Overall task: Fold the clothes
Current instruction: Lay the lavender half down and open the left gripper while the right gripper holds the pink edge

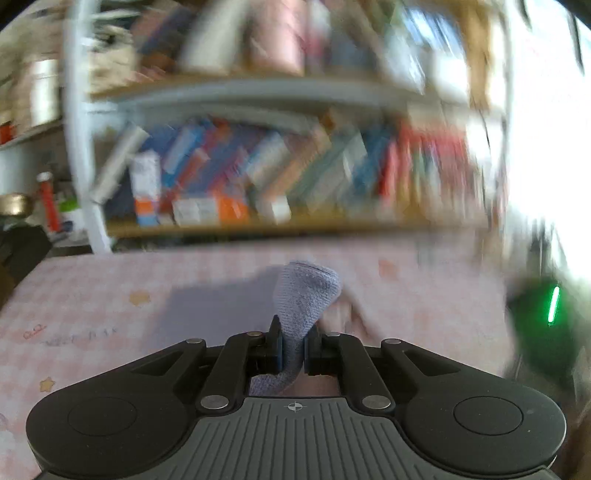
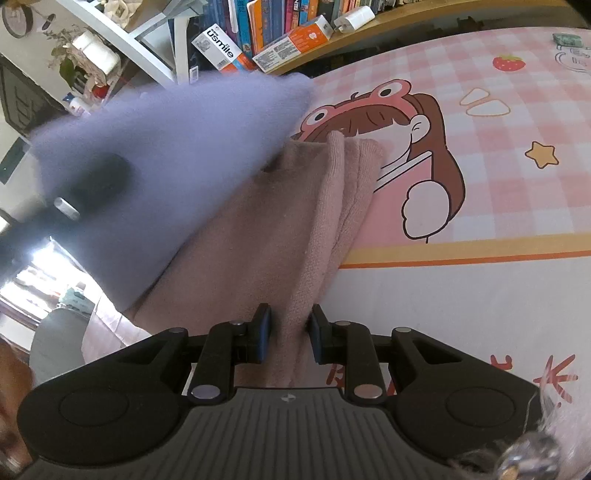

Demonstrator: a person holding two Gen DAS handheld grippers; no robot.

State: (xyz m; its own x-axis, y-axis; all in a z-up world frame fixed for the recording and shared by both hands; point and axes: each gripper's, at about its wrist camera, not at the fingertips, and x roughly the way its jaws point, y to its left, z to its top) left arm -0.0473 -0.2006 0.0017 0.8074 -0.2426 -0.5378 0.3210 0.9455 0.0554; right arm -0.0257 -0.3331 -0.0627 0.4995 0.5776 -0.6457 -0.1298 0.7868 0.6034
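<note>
My left gripper [image 1: 293,345] is shut on a lavender knit garment [image 1: 304,299], which bunches up between the pads above the pink checked surface [image 1: 92,306]. In the right wrist view the same lavender garment [image 2: 166,158] hangs blurred at the upper left, with the left gripper dark behind it. A folded dusty-pink knit garment [image 2: 295,229] lies on the pink cartoon cloth [image 2: 498,192]. My right gripper [image 2: 289,332] straddles a fold of the pink garment, with its pads close to the fold on both sides.
A bookshelf [image 1: 295,177] full of books stands behind the surface, also in the right wrist view [image 2: 280,26]. A white shelf frame [image 1: 79,147] rises at the left. The left wrist view is motion-blurred. A bright window glares at the right.
</note>
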